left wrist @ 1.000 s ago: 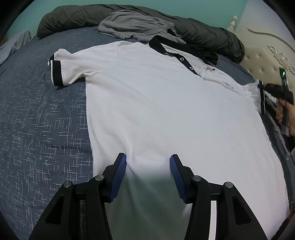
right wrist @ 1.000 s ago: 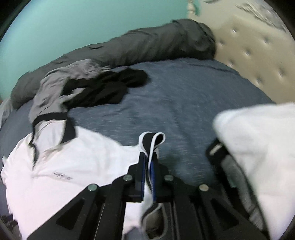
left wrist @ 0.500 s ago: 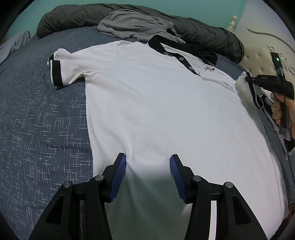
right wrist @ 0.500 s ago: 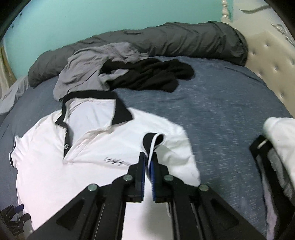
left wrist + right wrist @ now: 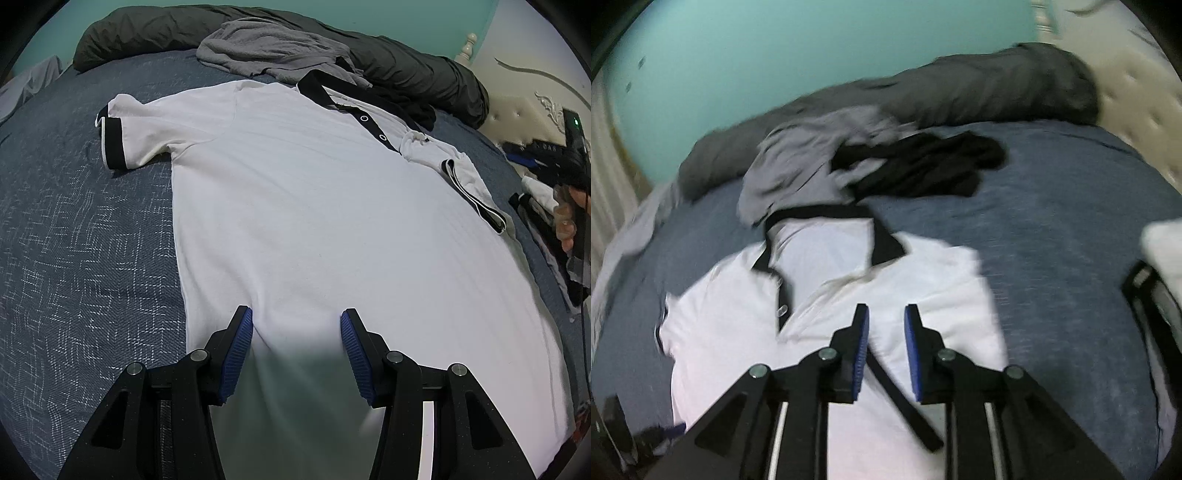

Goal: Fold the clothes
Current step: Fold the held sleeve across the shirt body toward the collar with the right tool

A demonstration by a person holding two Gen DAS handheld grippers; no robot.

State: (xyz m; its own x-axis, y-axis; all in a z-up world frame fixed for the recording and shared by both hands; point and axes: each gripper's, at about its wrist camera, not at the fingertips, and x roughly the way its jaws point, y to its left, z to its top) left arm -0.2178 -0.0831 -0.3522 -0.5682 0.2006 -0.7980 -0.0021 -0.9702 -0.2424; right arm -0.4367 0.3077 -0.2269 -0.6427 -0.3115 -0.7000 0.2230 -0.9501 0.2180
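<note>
A white polo shirt [image 5: 314,221] with black collar [image 5: 314,86] and black-banded cuffs lies face up, spread flat across a blue-grey bedspread. One short sleeve [image 5: 125,136] stretches outward; the other sleeve [image 5: 469,184] appears folded inward over the chest, its cuff lying diagonally.

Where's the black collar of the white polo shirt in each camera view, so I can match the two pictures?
Left wrist view: the black collar sits top centre, running down to the right along the button strip.
Right wrist view: the collar is centre, just above the hand-held gripper's tips, spread open in a V.
Shared landmark: the grey garment lying crumpled just beyond the collar in both views.
</note>
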